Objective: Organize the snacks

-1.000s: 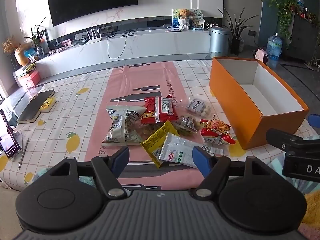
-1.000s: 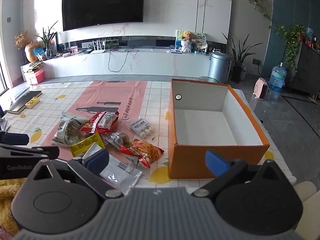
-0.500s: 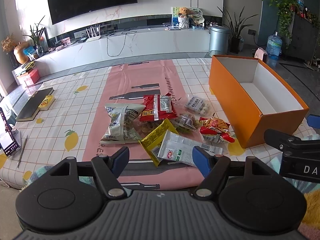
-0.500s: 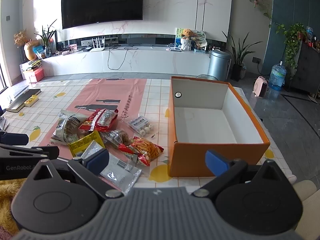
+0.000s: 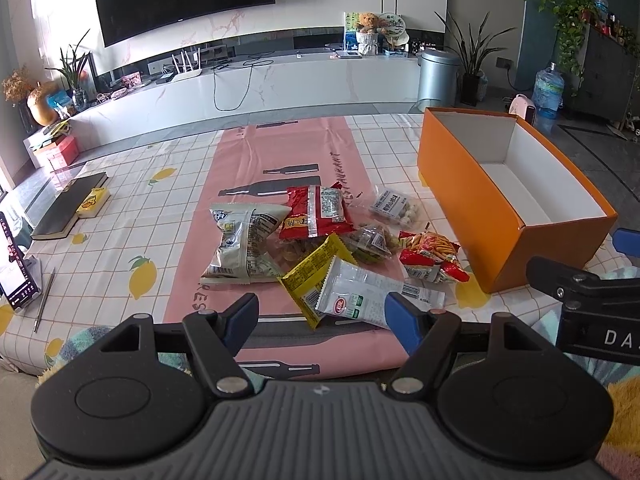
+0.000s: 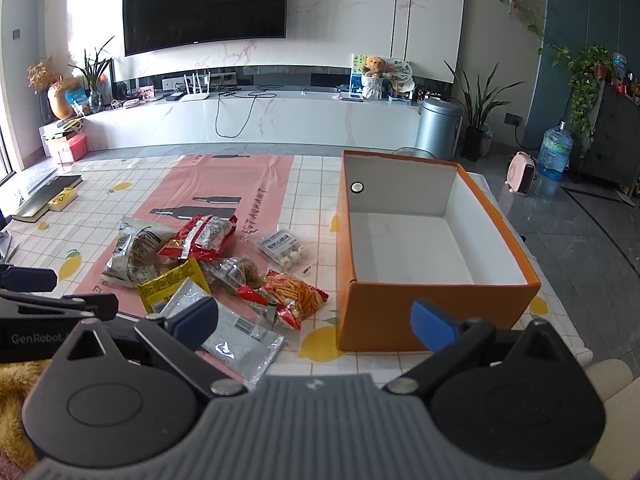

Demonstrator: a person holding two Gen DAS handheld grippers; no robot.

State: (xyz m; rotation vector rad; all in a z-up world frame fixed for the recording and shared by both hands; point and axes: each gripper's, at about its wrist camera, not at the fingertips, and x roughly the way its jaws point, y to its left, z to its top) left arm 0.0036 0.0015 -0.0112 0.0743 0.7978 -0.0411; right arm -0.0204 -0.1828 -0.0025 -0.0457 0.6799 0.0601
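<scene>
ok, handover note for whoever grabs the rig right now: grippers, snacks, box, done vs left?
Left gripper: open, empty, short of the pile.
Right gripper: open, empty, in front of the orange box.
Snacks: all loose on the tablecloth left of the box, overlapping: silver bag, red packet, yellow packet, white pouch nearest the left gripper, clear bag of white balls, red-orange sticks bag closest to the box.
Done: nothing; the box is empty.
Left: move every packet into the box. The white pouch or the sticks bag look like the easiest first picks.
</scene>
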